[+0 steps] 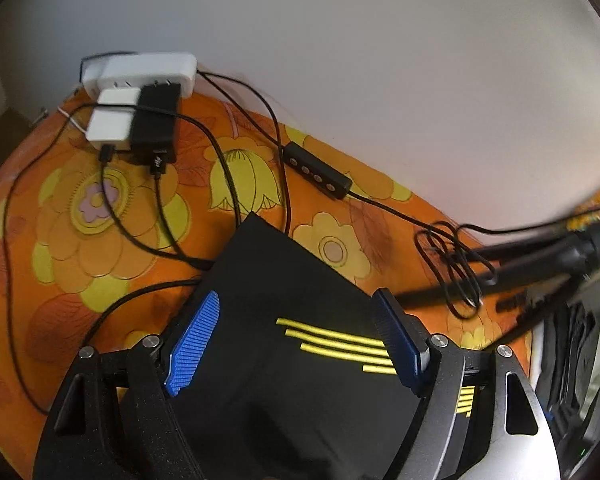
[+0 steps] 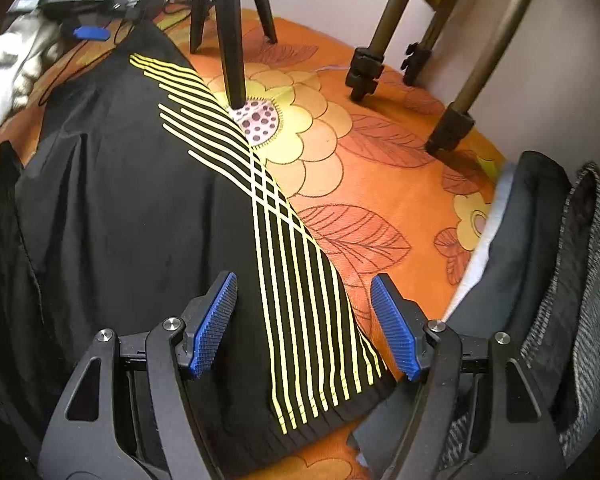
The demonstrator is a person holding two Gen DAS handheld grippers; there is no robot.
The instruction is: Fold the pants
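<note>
- The pants (image 2: 132, 208), black with yellow stripes (image 2: 300, 300), are seen spread flat on an orange flowered cloth (image 2: 380, 208) in the right wrist view; whether a bed or a table lies beneath cannot be told
- The right gripper (image 2: 304, 328) is held wide open above the striped hem end of the pants; its blue pads (image 2: 216, 320) stand on either side of the stripes and nothing is gripped between them
- In the left wrist view the left gripper (image 1: 296, 340) is likewise spread wide, with nothing held; a black corner of the pants (image 1: 276, 280) with a few short yellow stripes lies between and below its blue pads (image 1: 196, 340)
- Beyond that corner a white power strip (image 1: 148, 70) is seen against the white wall (image 1: 340, 60), with a white charger (image 1: 112, 124) and a black charger (image 1: 156, 124) plugged in; black cables (image 1: 228, 172) and an inline switch box (image 1: 316, 176) trail over the cloth
- Tripod legs (image 2: 228, 40) are planted on the cloth beside the pants in the right wrist view; one foot is set just at the striped edge
- Dark and grey clothes (image 2: 560, 280) are piled at the right edge of that view; a white cloth (image 2: 12, 68) is bunched at the far left
</note>
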